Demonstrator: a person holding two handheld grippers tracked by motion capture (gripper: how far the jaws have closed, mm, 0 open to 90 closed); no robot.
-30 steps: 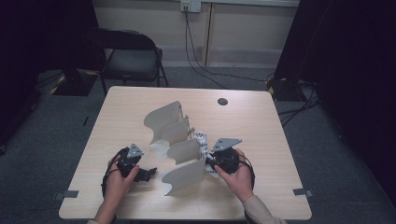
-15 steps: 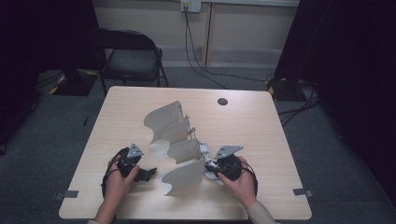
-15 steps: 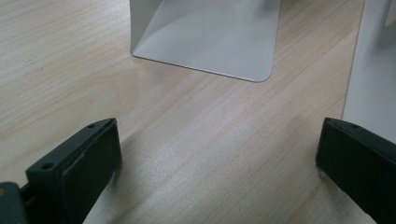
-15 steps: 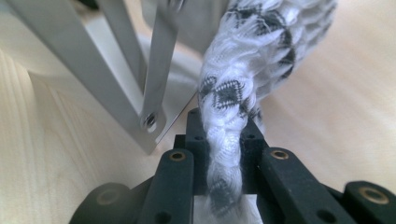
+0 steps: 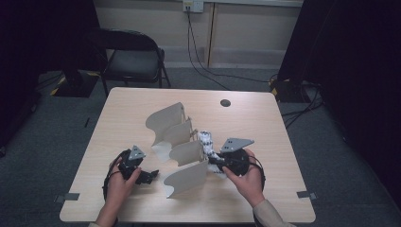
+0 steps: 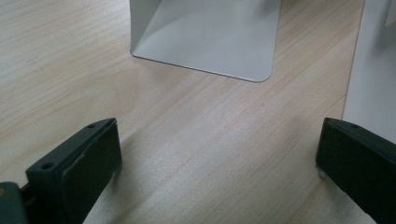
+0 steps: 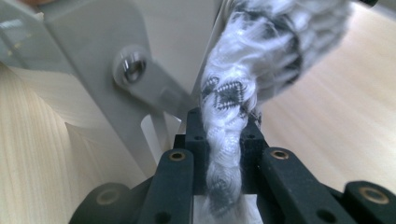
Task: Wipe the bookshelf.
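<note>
A white cloth with black pattern (image 5: 205, 141) hangs at the right end of a rack of pale curved divider plates (image 5: 174, 126) in the middle of the table. My right gripper (image 5: 213, 163) is shut on that cloth; in the right gripper view the twisted fabric (image 7: 229, 93) runs up between the pinched jaws of the right gripper (image 7: 224, 128), next to a grey plate with a screw (image 7: 132, 65). My left gripper (image 5: 150, 176) rests low at the rack's left front. In its own view the left gripper (image 6: 219, 137) is open with bare wood between the jaws, and a plate base (image 6: 210, 37) lies ahead.
The wooden table (image 5: 274, 127) has a small black round cap (image 5: 225, 102) at its far side. A black chair (image 5: 132, 59) stands behind the table. Cables (image 5: 208, 71) run across the grey floor to a wall socket.
The right hand dipped toward the near edge, then rose a little again, still gripping the cloth. The left hand stayed put.
</note>
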